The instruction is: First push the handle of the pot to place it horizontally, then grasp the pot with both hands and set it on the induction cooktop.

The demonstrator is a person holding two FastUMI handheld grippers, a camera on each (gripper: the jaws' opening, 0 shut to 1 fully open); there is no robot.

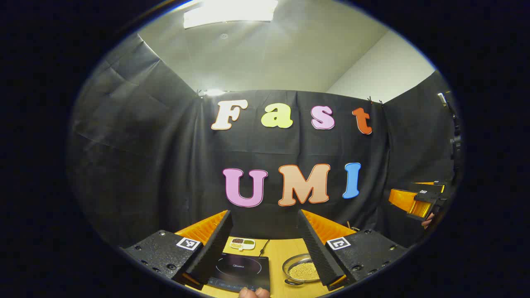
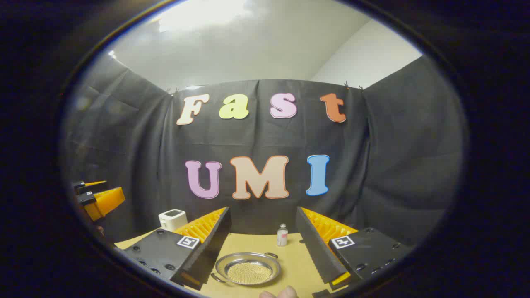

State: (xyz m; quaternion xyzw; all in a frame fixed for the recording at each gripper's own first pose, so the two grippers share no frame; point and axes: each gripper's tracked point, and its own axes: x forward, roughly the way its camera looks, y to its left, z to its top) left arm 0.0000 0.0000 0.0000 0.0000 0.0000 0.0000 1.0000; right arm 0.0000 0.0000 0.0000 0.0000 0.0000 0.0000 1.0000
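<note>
A shallow metal pot (image 2: pixel 247 268) holding small yellowish grains rests on the wooden table (image 2: pixel 290 260), low between the fingers of my open right gripper (image 2: pixel 262 210). It has a small loop handle on either side. In the left gripper view the pot (image 1: pixel 301 270) is partly hidden behind one finger. The black induction cooktop (image 1: pixel 242 269) lies flat to its left, between the fingers of my open left gripper (image 1: pixel 264 213). Both grippers hover above the table and hold nothing. The right gripper (image 1: pixel 418 200) appears far right, the left gripper (image 2: pixel 97 196) far left.
A small white dish of beans (image 1: pixel 242 243) sits behind the cooktop, beside a dark cable (image 1: pixel 263 247). A small bottle (image 2: pixel 282 234) stands behind the pot. A white appliance (image 2: pixel 173 219) stands at the back left. A person's fingertips (image 2: pixel 277 293) show at the lower edge.
</note>
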